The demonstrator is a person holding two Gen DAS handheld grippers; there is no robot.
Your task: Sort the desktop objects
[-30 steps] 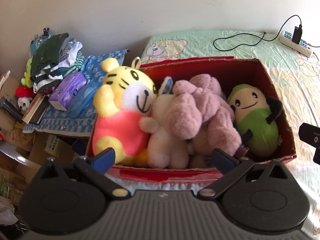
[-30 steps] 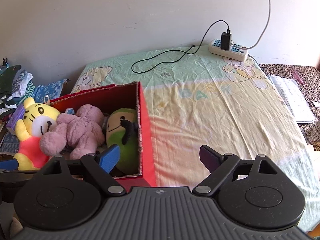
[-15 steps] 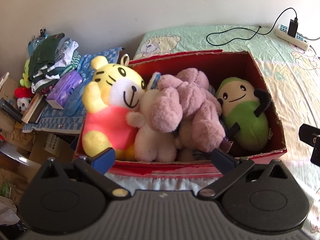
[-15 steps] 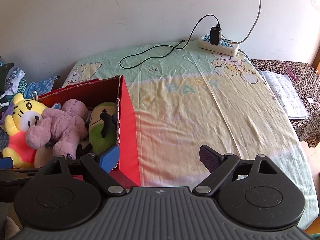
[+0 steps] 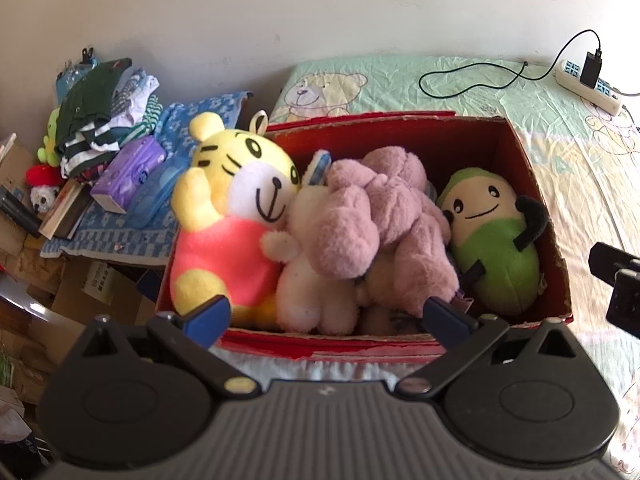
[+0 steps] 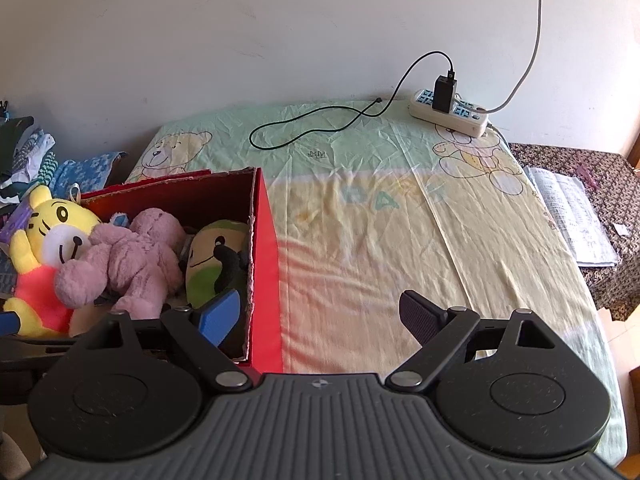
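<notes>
We hold our left gripper (image 5: 326,316) open and empty over the near edge of a red box (image 5: 520,168) on the bed, packed with a yellow tiger (image 5: 236,208), purple bear (image 5: 376,216) and green toy (image 5: 496,248). Our right gripper (image 6: 320,314) spreads open over the bedsheet (image 6: 380,240) beside the box.

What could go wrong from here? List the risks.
1. The yellow tiger plush sits high over the red box rim and could tip out if nudged.
2. The purple plush lies tangled over its neighbours; pulling it may drag them along.
3. Both the left gripper and right gripper are open and empty.
</notes>
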